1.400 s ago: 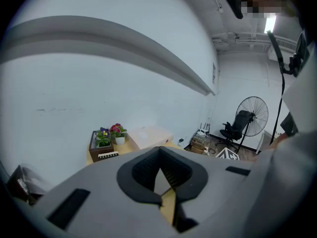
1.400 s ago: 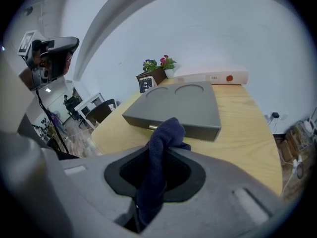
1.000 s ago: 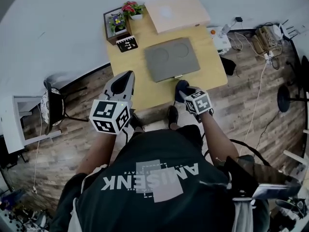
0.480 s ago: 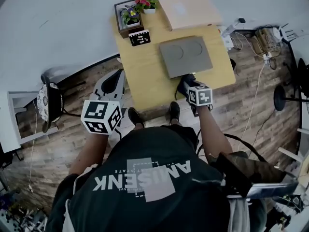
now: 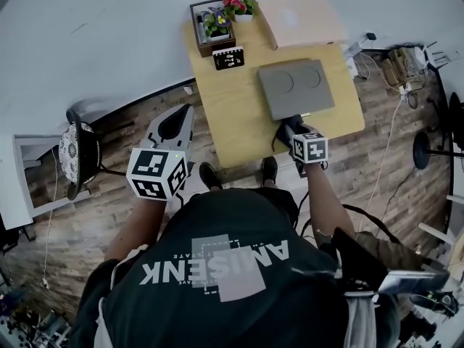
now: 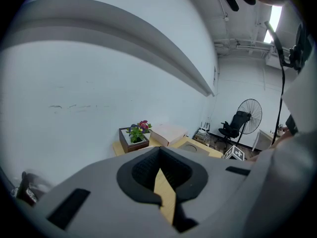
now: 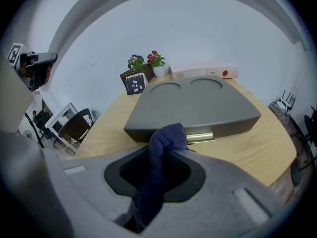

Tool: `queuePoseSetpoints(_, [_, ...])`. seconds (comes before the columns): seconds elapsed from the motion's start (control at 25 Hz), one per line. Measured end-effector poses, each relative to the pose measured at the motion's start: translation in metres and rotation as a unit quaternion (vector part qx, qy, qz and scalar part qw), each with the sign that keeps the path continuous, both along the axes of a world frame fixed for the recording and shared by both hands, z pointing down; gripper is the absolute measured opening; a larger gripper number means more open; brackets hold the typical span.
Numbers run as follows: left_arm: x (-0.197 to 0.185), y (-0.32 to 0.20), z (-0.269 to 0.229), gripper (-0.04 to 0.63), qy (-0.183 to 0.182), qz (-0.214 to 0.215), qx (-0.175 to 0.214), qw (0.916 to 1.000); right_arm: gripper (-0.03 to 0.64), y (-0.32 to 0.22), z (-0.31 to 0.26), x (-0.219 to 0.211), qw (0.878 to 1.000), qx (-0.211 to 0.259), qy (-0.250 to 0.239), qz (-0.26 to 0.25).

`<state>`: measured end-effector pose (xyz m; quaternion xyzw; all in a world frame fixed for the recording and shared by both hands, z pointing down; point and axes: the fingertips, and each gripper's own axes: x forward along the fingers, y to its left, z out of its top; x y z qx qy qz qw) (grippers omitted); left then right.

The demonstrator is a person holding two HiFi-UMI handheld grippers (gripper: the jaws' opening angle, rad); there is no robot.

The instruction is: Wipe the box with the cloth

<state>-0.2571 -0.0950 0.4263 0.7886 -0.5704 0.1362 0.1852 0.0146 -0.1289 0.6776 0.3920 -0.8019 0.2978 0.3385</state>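
A flat grey box [image 5: 297,87] with two round recesses in its lid lies on the yellow wooden table [image 5: 232,114]. My right gripper [image 5: 290,124] hovers at the box's near edge, shut on a dark blue cloth [image 7: 158,167]. In the right gripper view the cloth's bunched end sits just before the box [image 7: 198,105], next to its metal latch [image 7: 200,137]; touching or apart I cannot tell. My left gripper [image 5: 177,118] is off the table's left side above the floor, shut and holding nothing [image 6: 161,175].
At the table's far end stand a dark planter with flowers [image 5: 216,26], a small black card [image 5: 228,58] and a pale flat box [image 5: 301,20]. A chair [image 5: 76,154] stands on the left. Cables and a power strip [image 5: 395,60] lie on the right.
The right gripper with the cloth has moved forward to the box's near edge. The left gripper has drifted left, from over the table's corner to beside it.
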Motion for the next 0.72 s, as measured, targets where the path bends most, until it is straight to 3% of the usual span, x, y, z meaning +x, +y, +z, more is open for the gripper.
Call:
queuePoseSetpoints(0.2, [-0.014, -0.004, -0.002, 0.000, -0.001, -0.003, 0.006, 1.0000, 0.071, 0.007, -0.002, -0.020, 1.000, 0.002, -0.002, 0.000])
queuePoseSetpoints(0.72, [-0.019, 0.003, -0.008, 0.000, 0.024, 0.067, 0.017, 0.9973, 0.072, 0.030, -0.011, -0.063, 1.000, 0.006, -0.004, 0.010])
